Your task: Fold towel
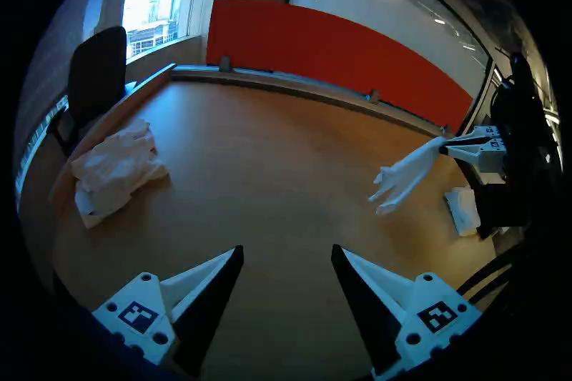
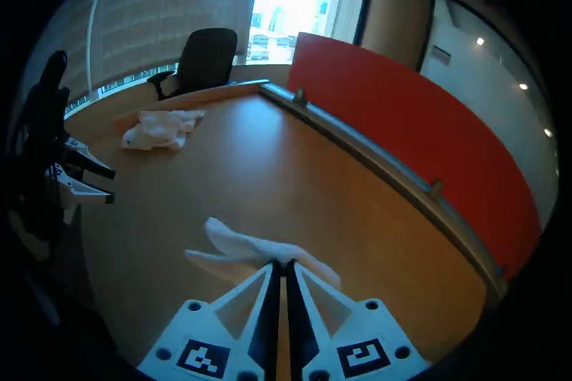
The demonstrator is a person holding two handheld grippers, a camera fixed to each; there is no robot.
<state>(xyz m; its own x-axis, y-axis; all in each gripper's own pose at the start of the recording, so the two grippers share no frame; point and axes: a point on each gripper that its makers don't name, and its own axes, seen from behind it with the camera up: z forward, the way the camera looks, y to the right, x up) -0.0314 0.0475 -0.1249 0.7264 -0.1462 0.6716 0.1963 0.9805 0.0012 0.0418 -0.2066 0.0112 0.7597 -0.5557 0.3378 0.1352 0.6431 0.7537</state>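
Right claw point(image 2: 282, 265) is closed to a thin slit, both fingers pinching one end of the towel point(image 2: 239, 249). The towel hangs bunched and ropey from the tips over the right part of the worktop point(image 1: 272, 159). In the left gripper view its lower end trails near the surface, but I can't tell if it touches. Left claw point(image 1: 286, 249) is wide open with nothing in it, low over the near worktop and well apart from the towel. A second white pile point(image 1: 114, 170) lies crumpled at the far left corner near a chair point(image 1: 96, 77), not in play.

Judged stage: the towel is picked up but not spread and no fold is made, so this is early.

What could go wrong:
- The grip looks to be on a gathered end, not a clean corner. A quick swing or tug could pull the cloth out of the pinch.
- With a one-point hold the towel stays roped. Laid down like this it would land twisted, with the edges hard to find.
- The left claw needs a second corner, but the corners are buried in the bunch. Grabbing mid-fabric or two layers would give a skewed fold.
- The worktop looks smooth, so dragging the cloth to flatten it may just slide the whole thing along.
- The left claw must cross to the right side, and closing in near the pinch risks the two claws knocking together.
- The left claw sits nearer the pile than the towel — it could go for the wrong cloth.
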